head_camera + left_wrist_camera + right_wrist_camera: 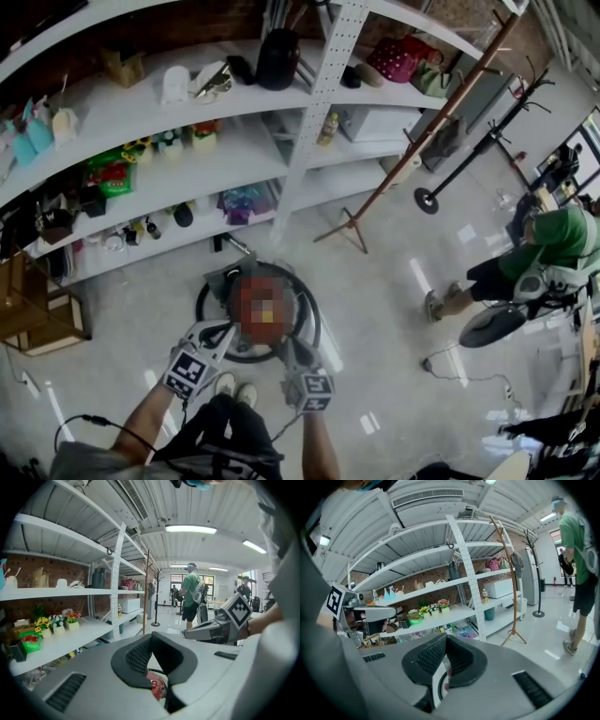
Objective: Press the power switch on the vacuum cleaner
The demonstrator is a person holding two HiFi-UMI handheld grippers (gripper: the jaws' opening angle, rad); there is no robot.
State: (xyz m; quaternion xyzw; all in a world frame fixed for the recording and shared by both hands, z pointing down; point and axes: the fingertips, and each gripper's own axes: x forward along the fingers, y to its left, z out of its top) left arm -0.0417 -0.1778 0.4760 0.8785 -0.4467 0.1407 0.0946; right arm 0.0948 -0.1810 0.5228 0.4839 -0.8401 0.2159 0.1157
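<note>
Head view shows us the vacuum cleaner (309, 319) on the floor (394, 309), directly beneath the left gripper (223, 330) and right gripper (287, 351), which sit over its near edge. We see both pairs of jaws closed together on nothing, with the vacuum cleaner showing just behind them.

**Materials and finishes**

The floor (394, 309) is smooth and glossy, and it mirrors the lamps. The shelf (319, 103) looks like matt white painted metal, and the brick wall (26, 571) behind it is rough. The tilted stand (419, 138) on the right is brown wood. The left gripper (151, 640) has a matt grey plastic shell, and its black pads (135, 657) look rough and dotted. The vacuum (313, 323) ring is black and slightly shiny.
</note>
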